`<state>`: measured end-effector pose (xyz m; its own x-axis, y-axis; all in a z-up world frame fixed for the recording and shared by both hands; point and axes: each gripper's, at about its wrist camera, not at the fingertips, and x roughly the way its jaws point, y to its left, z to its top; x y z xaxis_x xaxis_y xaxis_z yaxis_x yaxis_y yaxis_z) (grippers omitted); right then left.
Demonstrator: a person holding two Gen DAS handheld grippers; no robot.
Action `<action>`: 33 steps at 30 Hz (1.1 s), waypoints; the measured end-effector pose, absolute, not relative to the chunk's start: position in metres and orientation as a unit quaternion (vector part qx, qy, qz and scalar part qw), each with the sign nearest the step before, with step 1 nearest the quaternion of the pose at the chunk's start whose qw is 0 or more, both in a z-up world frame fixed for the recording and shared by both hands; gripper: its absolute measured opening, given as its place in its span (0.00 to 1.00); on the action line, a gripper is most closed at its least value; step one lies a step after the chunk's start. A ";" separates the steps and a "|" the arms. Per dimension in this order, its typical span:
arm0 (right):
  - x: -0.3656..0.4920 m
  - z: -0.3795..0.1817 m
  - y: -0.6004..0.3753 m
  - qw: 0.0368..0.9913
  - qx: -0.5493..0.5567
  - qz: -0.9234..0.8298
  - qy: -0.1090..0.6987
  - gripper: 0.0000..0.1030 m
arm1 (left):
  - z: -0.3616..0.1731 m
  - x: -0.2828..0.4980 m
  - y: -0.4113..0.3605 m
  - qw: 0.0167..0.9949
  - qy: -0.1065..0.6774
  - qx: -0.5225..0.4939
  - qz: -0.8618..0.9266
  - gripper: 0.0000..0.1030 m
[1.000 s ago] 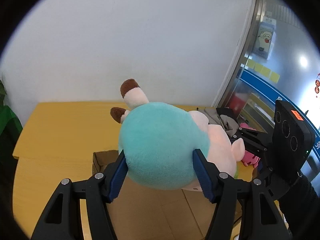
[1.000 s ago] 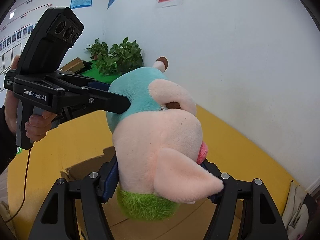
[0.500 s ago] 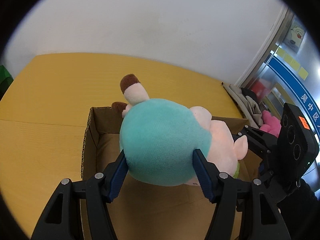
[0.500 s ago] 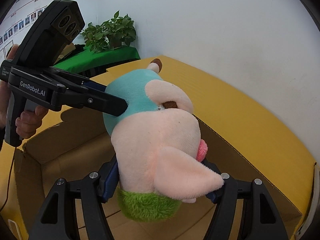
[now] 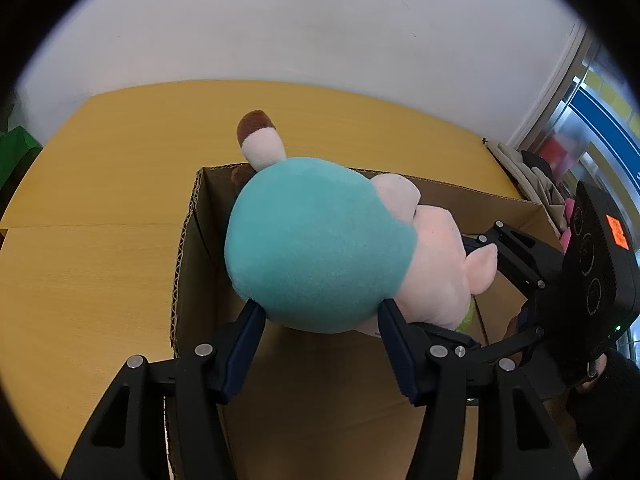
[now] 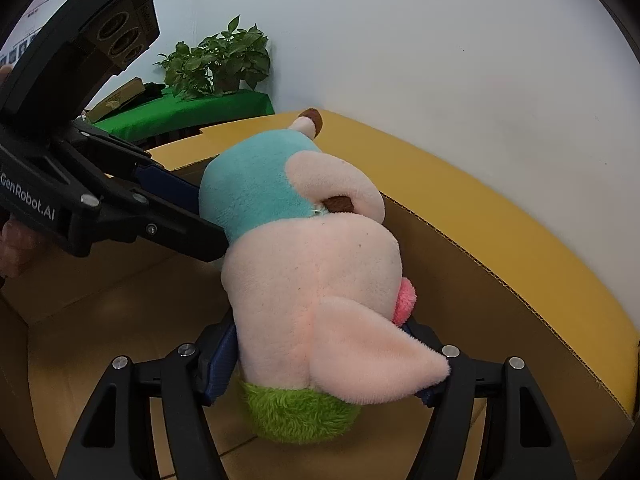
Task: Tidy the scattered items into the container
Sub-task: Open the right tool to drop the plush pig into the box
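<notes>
Item: plush pig toy (image 5: 320, 256), teal body, pink head, green tuft, brown-tipped limbs; you hold it with both tongs inside the mouth of the cardboard box (image 5: 188, 240), its underside hidden from both views, so contact with the box floor cannot be told. Left gripper (image 5: 320, 320): blue pads (image 5: 244, 344) pinching the teal body from either side, the toy bulging forward past the fingertips; your jaws have just been closing further on it. Right gripper (image 6: 324, 364): pads pinching the pink head, one floppy ear (image 6: 376, 360) draped over its right finger, the green tuft (image 6: 296, 416) hanging between the fingers. In the right wrist view your left gripper comes in from the toy's left and bites the teal half. Relative to the box: the toy's brown-tipped limb (image 5: 260, 136) rises above the far wall; the box stands on a yellow table (image 5: 100, 184); a potted plant (image 6: 216, 64) on a green-covered surface stands beyond the box's far corner, against the white wall.
</notes>
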<state>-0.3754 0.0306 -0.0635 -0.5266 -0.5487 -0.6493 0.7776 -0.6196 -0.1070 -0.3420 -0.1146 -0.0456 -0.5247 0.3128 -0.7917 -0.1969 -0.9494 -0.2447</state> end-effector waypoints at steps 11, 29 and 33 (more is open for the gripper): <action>-0.359 -0.070 0.027 0.401 0.281 -0.847 0.204 0.87 | -0.021 -0.303 -0.135 0.168 -0.089 -0.436 0.880 0.55; -0.247 0.021 0.186 0.316 0.414 -0.850 0.082 0.98 | -0.038 -0.207 -0.098 0.213 -0.022 -0.482 0.850 0.55; -0.195 0.007 0.219 0.294 0.445 -0.845 0.038 0.98 | -0.059 -0.183 -0.103 0.218 -0.047 -0.506 0.833 0.55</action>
